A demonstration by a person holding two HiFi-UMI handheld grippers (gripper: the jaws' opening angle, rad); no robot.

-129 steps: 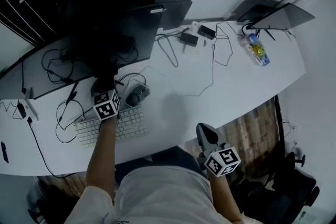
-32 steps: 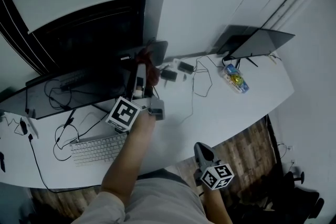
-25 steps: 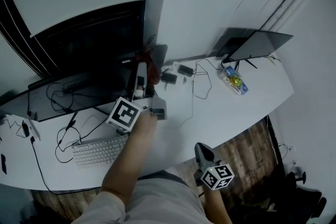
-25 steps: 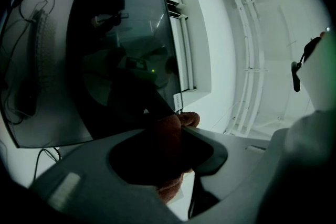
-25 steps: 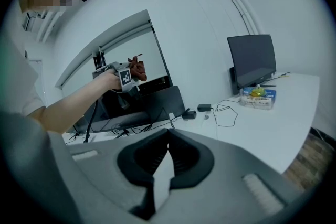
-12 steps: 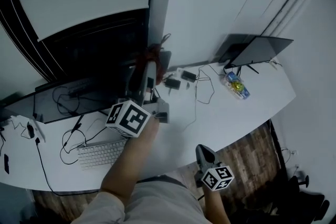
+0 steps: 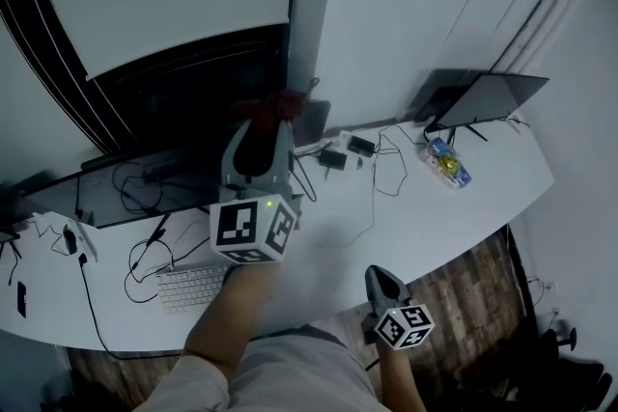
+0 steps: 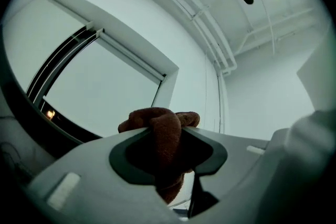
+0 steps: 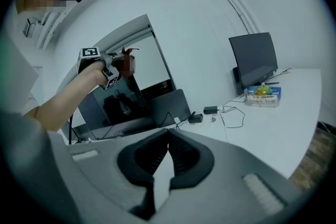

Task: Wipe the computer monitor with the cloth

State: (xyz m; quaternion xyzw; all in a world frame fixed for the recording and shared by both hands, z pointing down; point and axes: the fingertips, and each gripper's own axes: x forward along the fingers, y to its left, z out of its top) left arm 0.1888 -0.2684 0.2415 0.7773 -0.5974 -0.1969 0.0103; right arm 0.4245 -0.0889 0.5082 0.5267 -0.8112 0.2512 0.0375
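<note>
Up from the keyboard (image 7: 193, 286) where it sat earlier, the left gripper (image 7: 263, 121) now stands raised in front of the monitor (image 7: 183, 96). That big dark screen runs along the back of the white desk (image 7: 425, 217). The left gripper's claw is pinching the reddish-brown cloth (image 8: 160, 126), which bunches out past the tips near the monitor's upper right part; whether it touches the glass I cannot tell. The right gripper (image 9: 168, 140) hangs low off the desk's front, claw pressed together on nothing. Wiping looks about to start at the top; next the cloth needs pressing to the glass and sweeping across and down. A small clear box (image 7: 449, 163) beside the second screen (image 7: 483, 96) holds something yellow and blue, too small to identify.
</note>
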